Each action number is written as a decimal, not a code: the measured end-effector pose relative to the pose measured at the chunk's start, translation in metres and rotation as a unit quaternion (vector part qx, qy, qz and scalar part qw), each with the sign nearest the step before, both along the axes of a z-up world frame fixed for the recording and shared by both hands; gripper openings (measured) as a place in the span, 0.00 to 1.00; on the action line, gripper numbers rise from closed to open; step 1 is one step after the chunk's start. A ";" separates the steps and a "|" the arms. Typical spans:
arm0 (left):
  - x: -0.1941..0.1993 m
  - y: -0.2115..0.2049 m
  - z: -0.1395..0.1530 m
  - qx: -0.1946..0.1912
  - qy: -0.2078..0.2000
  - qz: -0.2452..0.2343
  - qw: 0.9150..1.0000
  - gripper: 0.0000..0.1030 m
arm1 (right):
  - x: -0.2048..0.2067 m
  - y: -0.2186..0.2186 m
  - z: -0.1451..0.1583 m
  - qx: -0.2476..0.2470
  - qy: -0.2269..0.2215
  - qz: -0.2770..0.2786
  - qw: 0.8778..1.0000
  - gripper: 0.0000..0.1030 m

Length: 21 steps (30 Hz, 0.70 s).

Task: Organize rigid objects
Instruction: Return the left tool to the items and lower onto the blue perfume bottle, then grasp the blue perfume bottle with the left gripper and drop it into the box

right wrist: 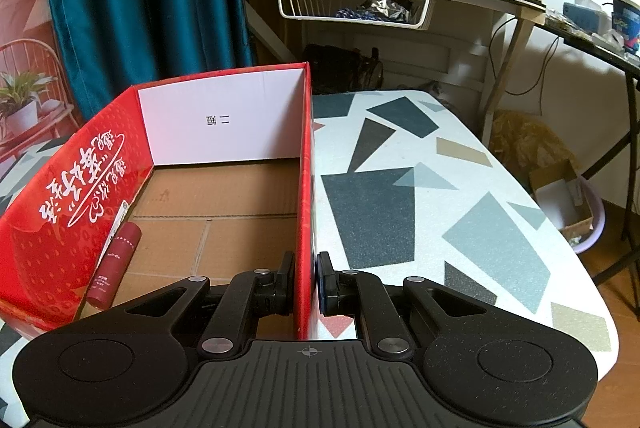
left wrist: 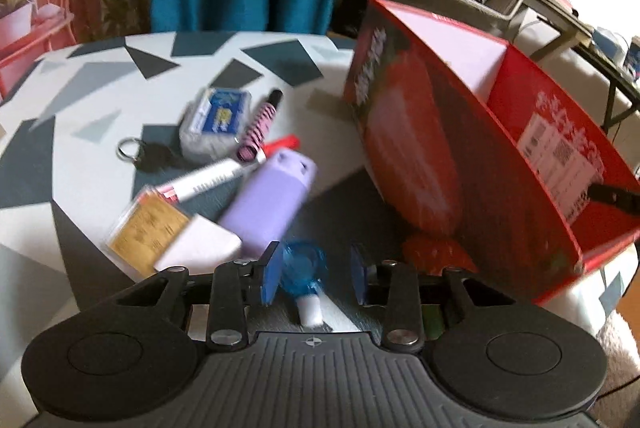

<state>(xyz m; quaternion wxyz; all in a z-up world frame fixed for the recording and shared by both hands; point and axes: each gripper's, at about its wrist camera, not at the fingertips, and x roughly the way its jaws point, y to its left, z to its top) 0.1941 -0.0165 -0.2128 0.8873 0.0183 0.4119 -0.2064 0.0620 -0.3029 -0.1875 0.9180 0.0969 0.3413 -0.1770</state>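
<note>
My left tool (left wrist: 314, 274) is parted, its blue pads either side of a clear blue piece with a white tip (left wrist: 306, 278) lying on the desk (left wrist: 80, 100); the left pad looks against it, the right pad stands clear, so I am not gripping it. My right tool (right wrist: 306, 282) is clenched on the right-hand wall of the red box (right wrist: 306, 168), one finger inside, one outside. In the box a dark red tube (right wrist: 116, 264) lies along the left wall. Beyond the left tool sit a lilac bottle (left wrist: 272, 204), a white marker with a red cap (left wrist: 224, 174), a pink striped pen (left wrist: 260, 126), a blue-and-white packet (left wrist: 218, 124), a key ring (left wrist: 138, 150) and a yellow card (left wrist: 146, 232). The left view is blurred; labels are unreadable.
</note>
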 end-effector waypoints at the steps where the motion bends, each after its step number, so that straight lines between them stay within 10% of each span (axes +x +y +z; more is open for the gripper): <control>1: -0.001 -0.002 -0.002 0.004 0.001 0.000 1.000 0.37 | 0.000 0.000 0.000 0.000 0.000 0.000 1.000 0.09; 21: -0.003 -0.010 -0.023 0.028 -0.011 0.025 0.999 0.37 | -0.005 -0.002 0.000 -0.005 -0.014 0.018 1.000 0.10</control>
